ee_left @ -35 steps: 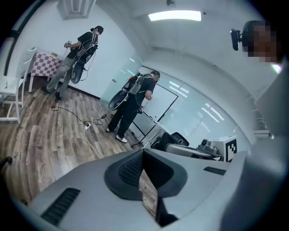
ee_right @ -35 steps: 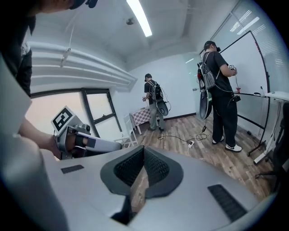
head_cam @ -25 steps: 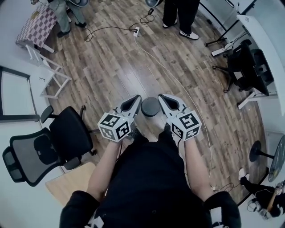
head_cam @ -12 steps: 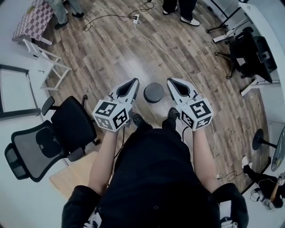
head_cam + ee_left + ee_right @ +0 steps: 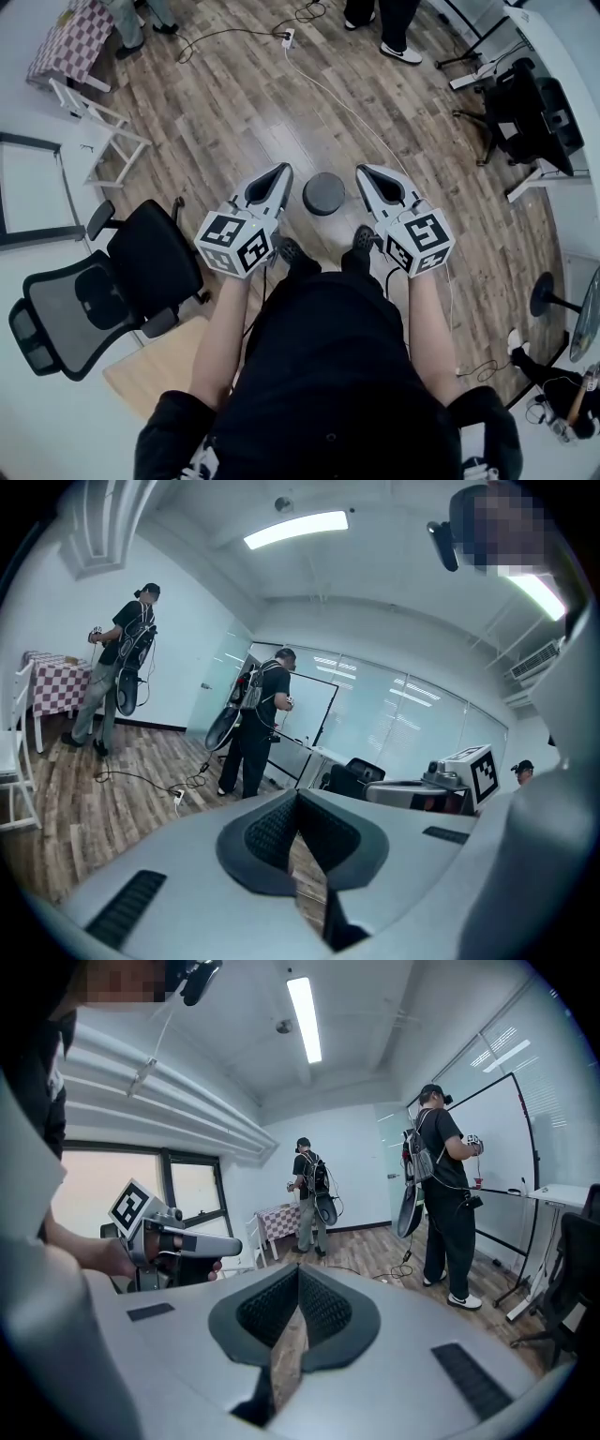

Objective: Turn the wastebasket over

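Round wastebasket [image 5: 323, 194], perhaps upside down, on floor [image 5: 234, 122] between left gripper [image 5: 280, 174] and right gripper [image 5: 365, 174]; both jaws closed, empty.

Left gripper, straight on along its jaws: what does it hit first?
Nothing near. The left gripper points past the wastebasket, which sits to its right. The way looks free until the wooden floor; depth unclear.

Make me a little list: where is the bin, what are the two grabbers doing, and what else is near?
wastebasket: round, dark, standing on the wooden floor, not held
left gripper: shut, empty, to the wastebasket's left
right gripper: shut, empty, to the wastebasket's right
nearby: black office chair
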The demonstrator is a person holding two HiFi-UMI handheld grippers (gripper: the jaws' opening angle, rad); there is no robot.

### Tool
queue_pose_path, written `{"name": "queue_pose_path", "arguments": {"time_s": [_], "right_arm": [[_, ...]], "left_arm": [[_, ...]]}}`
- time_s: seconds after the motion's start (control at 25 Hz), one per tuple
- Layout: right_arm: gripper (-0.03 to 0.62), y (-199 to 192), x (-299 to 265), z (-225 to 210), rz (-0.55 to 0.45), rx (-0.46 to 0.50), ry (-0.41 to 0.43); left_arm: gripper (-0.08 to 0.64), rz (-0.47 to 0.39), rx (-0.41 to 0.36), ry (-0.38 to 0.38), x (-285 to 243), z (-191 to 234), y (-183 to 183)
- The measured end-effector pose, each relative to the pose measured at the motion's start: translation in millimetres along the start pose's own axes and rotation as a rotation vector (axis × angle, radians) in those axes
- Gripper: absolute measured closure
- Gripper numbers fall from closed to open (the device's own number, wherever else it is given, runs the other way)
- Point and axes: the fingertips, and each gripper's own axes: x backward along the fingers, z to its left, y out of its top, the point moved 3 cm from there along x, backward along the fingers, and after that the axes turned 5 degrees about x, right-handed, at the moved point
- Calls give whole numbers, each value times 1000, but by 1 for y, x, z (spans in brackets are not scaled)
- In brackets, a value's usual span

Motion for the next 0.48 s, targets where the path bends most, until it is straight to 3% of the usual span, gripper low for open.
{"name": "queue_pose_path", "arguments": {"time_s": [0.48], "right_arm": [[560, 5, 4, -4, -23, 3, 10]], "left_arm": [[543, 2, -9, -18, -8, -12, 0]]}}
